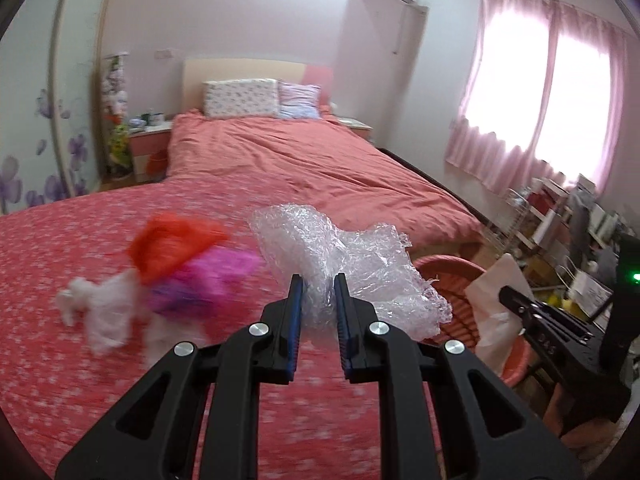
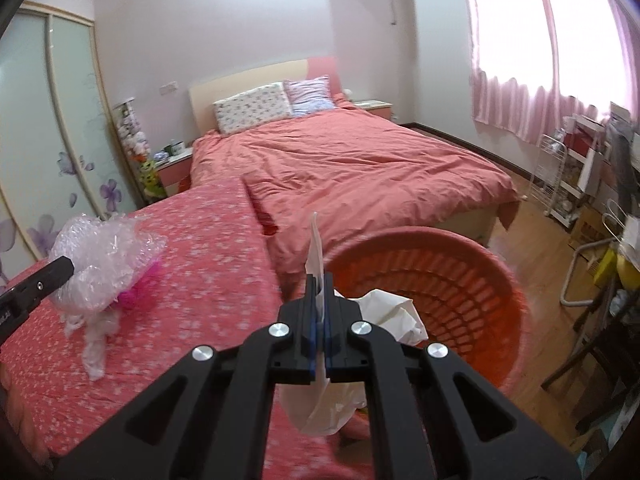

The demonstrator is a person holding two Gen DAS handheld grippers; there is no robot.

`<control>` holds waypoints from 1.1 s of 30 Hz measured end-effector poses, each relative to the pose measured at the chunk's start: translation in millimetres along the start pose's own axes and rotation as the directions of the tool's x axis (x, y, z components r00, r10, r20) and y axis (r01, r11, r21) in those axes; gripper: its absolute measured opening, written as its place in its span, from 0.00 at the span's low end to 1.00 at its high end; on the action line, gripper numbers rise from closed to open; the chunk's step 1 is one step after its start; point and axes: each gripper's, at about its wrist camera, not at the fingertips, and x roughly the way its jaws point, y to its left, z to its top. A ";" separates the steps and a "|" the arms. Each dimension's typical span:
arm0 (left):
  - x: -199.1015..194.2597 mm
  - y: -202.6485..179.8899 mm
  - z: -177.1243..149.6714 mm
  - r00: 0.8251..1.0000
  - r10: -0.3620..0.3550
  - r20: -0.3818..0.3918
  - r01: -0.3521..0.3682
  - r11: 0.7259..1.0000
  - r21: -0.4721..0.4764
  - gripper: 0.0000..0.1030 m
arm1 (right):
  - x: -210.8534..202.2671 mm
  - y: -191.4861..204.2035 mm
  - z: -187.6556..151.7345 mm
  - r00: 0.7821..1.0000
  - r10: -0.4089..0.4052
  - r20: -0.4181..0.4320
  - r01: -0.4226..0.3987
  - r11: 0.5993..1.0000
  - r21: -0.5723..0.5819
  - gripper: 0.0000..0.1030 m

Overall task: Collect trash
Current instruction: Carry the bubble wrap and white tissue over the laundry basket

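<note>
the left gripper [image 1: 318, 300] is clamped on a wad of clear bubble wrap [image 1: 340, 256], its blue pads pinching a narrow neck of the plastic while the rest billows out above and to the right of the jaws. the right gripper [image 2: 319, 300] has its jaws pressed together on a thin white paper sheet [image 2: 316, 252], which stands up on edge above the pads and hangs in a crumpled fold below them. the red laundry basket [image 2: 500, 264] sits on the floor off the right edge of the flowered bedspread [image 2: 200, 248], near the foot of the bed, and some white crumpled paper [image 2: 394, 312] already lies inside it. the relation that matters: the basket's open mouth lies just ahead and to the right of the right gripper, with the sheet's lower fold hanging near the rim nearest the camera, so the right hand is the nearer one and looks ready to let go first; whether the sheet is fully over the opening cannot be told. the left gripper is over the bedspread, with the basket further to its right, so the wrap likely has to travel across the right edge before release. more trash waits on the bedspread to the left of the wrap: an orange plastic scrap [image 1: 172, 248], a pink one [image 1: 208, 280] and white tissue-like bits [image 1: 100, 312], blurred.
</note>
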 end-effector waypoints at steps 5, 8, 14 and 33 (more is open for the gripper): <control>28.1 -33.7 -5.9 0.998 -0.055 -0.040 0.057 0.998 0.034 0.16 | 9.4 -33.2 -3.8 0.999 -0.035 -0.015 0.036 0.999 0.037 0.04; 41.2 -50.2 -8.9 0.995 -0.081 -0.059 0.084 0.995 0.052 0.16 | 14.3 -51.3 -5.4 0.999 -0.051 -0.018 0.052 0.997 0.059 0.04; 59.1 -76.6 -16.7 0.988 -0.126 -0.087 0.132 0.989 0.071 0.16 | 24.1 -80.1 -6.3 0.998 -0.068 -0.019 0.069 0.992 0.103 0.04; 103.4 -123.5 -24.5 0.962 -0.222 -0.161 0.240 0.966 0.101 0.16 | 55.9 -134.4 -2.4 0.994 -0.108 -0.026 0.111 0.979 0.172 0.05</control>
